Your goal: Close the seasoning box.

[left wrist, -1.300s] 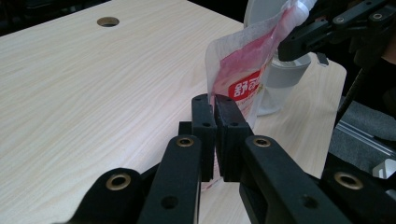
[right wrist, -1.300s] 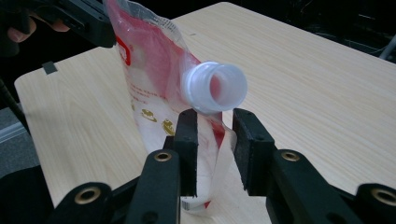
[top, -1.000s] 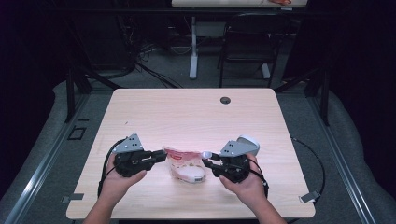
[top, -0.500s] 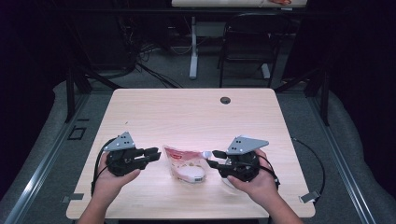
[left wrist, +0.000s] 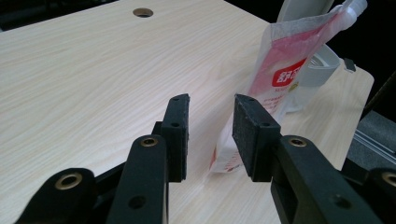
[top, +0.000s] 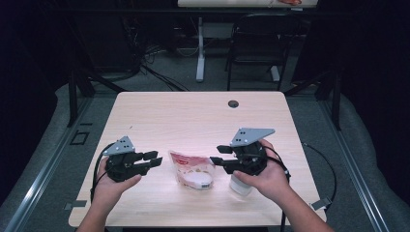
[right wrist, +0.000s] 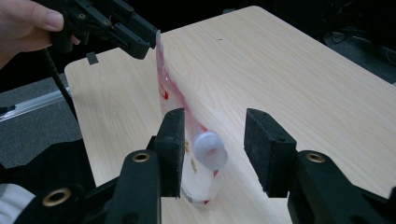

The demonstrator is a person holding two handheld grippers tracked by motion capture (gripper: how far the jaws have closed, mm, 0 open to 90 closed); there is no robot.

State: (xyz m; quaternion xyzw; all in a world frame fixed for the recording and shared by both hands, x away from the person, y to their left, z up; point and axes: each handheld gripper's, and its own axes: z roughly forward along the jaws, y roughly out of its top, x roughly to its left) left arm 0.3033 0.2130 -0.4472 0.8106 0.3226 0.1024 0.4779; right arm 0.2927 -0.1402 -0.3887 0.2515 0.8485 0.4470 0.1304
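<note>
Presently listed: one soft, light refill pouch (top: 191,170) with screw cap (right wrist: 210,149), best held by its stiff spout; left gripper (top: 153,158) and right gripper (top: 220,153) fingers just opened, empty.

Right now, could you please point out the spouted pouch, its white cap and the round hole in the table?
spouted pouch (top: 189,168): high view, on its red and white printed face.
white cap (right wrist: 210,149): right gripper view, on the round end.
round hole (top: 233,104): high view, on its dark middle.

A glossy plastic pouch (top: 191,169) stands on the matt pale wood-grain table (top: 193,116), near matt black claw pads (left wrist: 250,135).
</note>
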